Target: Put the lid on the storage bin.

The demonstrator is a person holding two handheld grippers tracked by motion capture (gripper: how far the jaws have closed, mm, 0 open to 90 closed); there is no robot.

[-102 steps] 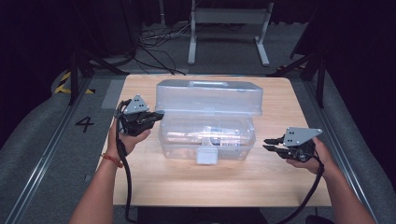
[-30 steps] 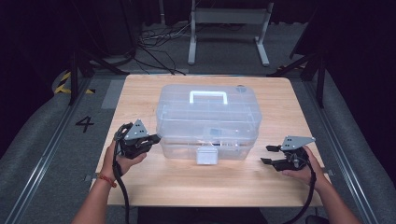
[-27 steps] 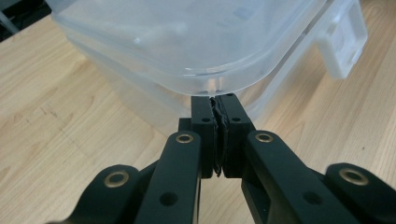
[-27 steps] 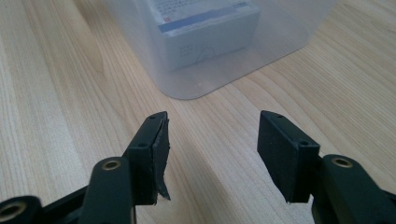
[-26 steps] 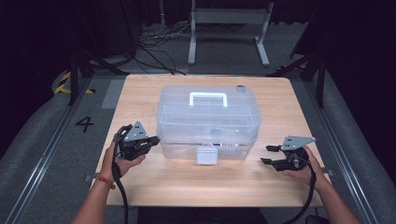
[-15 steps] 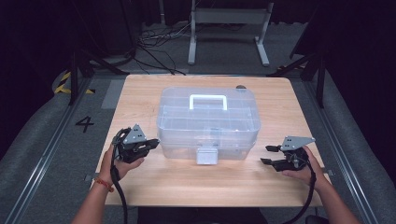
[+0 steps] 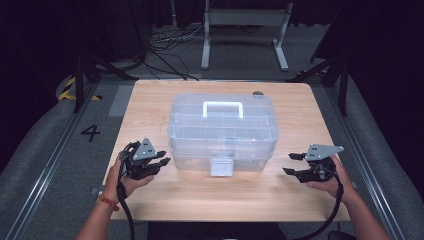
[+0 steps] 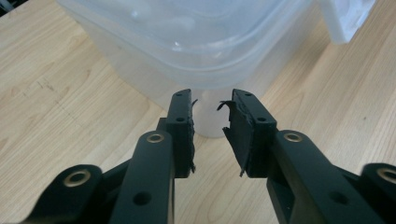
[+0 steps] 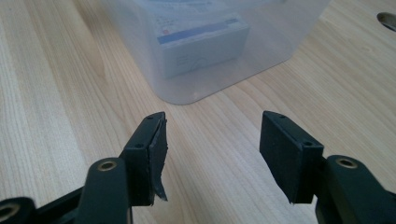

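- A pale wooden table (image 7: 300, 200) stands on a dark grey floor in a dim room, with a metal stand (image 7: 245, 30) and loose cables (image 7: 165, 45) behind its far edge and a number 4 (image 7: 91, 132) marked on the floor to its left.
- A clear plastic storage box (image 7: 222, 132) sits at the middle of the table, lid down, its white handle (image 7: 223, 107) lying flat on top.
- A white latch (image 7: 221, 167) hangs at the centre of the box's near wall, facing the person.
- Through the clear wall, the right gripper view shows a pale carton with a blue stripe (image 9: 201, 44) inside the box.
- The left gripper (image 7: 161, 163) rests low at the box's near left corner, held in the person's left hand (image 7: 127, 177); its jaws stand slightly apart with nothing between them.
- In the left gripper view those jaws point at the rounded corner of the box, close to it; whether they touch it cannot be told. The torn black pads (image 8: 238, 130) on their inner faces show ragged edges.
- The right gripper (image 7: 292, 163) lies near the table's near right side, apart from the box, held in the person's right hand (image 7: 330, 180); its jaws are spread wide and empty.
- In the right gripper view bare wood lies between the jaws, with the box's corner beyond them.
- A small dark round hole (image 7: 257, 93) marks the tabletop just behind the box's far right corner.
- A red band (image 7: 105, 201) circles the left wrist, and a black cable (image 7: 125, 210) trails from the left gripper off the near edge.
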